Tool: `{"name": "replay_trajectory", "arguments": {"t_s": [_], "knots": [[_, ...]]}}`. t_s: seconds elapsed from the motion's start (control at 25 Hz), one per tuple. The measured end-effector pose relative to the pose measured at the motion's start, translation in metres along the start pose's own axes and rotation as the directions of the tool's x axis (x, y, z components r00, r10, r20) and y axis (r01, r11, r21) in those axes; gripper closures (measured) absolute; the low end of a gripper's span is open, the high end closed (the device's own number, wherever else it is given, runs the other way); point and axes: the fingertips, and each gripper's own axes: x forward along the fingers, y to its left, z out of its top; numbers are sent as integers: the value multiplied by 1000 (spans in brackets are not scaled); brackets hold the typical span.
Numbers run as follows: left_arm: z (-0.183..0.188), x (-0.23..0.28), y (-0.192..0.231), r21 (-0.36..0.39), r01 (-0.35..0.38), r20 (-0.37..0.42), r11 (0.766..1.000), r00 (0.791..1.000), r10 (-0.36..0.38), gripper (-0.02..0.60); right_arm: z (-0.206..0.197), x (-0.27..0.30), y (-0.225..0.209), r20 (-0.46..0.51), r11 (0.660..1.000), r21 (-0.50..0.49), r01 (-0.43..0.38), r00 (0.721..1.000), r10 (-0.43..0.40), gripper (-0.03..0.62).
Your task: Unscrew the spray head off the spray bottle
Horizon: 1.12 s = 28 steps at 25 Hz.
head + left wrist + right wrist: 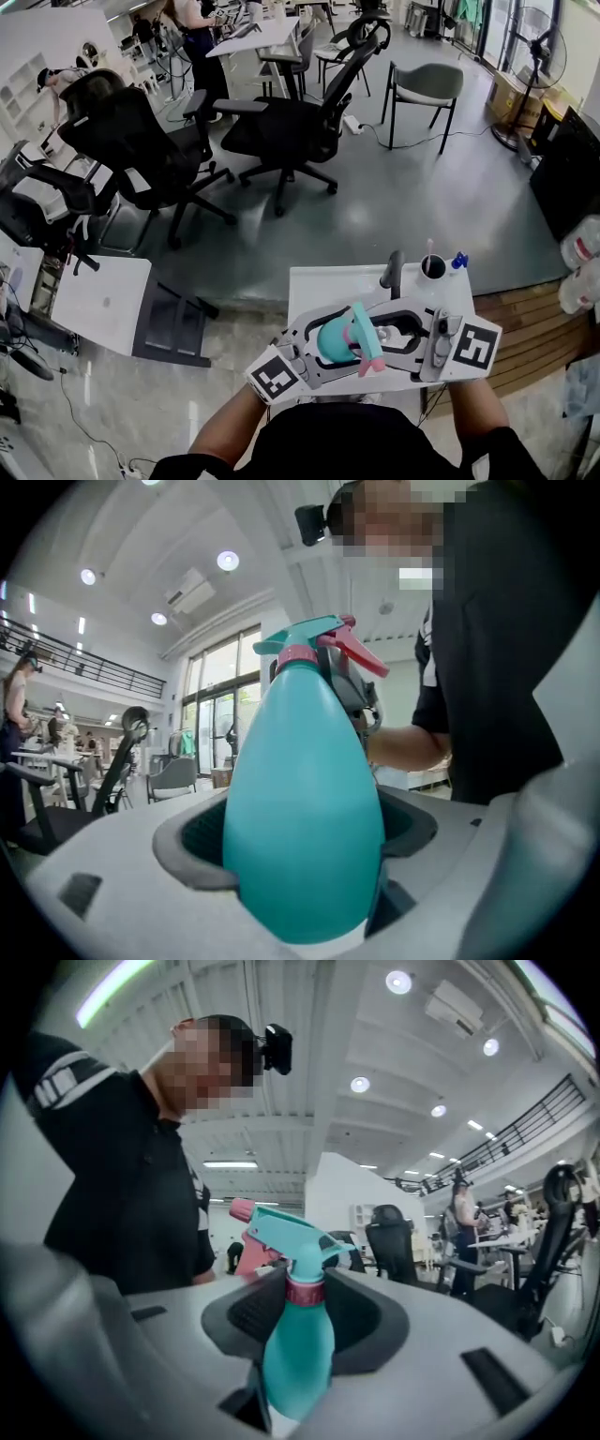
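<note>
While the head view is looking steeply down, the person is holding the teal spray bottle (330, 339) in the air close to the chest, on the near side of the white counter (319, 281). The left gripper (317, 354) is reaching in from the left and the right gripper (386, 339) from the right. Both forearms are bending inward, so the grippers are facing each other.

Along the left gripper view, the bottle is standing upright across the jaws. Its wide body is filling the gap with both pads pressing on it, and the spray head (319, 653) is rising above them.

Along the right gripper view, the jaws are clamping higher up, on the pink collar (305, 1290) of the spray head, with the body hanging below. The coming twist is probably turning about this upright axis, with the right hand working the collar and the left bracing the body.
</note>
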Motion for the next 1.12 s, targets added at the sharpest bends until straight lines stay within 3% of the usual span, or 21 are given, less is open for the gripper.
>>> {"name": "replay_trajectory", "arguments": {"t_s": [0.16,0.28,0.72,1.0,1.12], "knots": [[2,1,-23,-20,129,26,991,991,-128,153,-3,-7,17,-16,992,-29,-120,993,120,457],[4,1,-29,-55,160,39,986,987,-158,153,-2,-8,20,6,987,-13,-159,987,159,457],[-12,2,-13,-83,85,-17,993,996,-87,153,12,-12,0,109,998,22,-62,992,59,456],[-37,-1,4,-94,-3,-86,996,996,-5,153,26,-21,-10,143,1000,3,23,990,-23,456],[-52,-3,11,-66,-40,-127,997,991,32,153,31,-28,-16,152,996,-53,69,987,-60,456]]}}
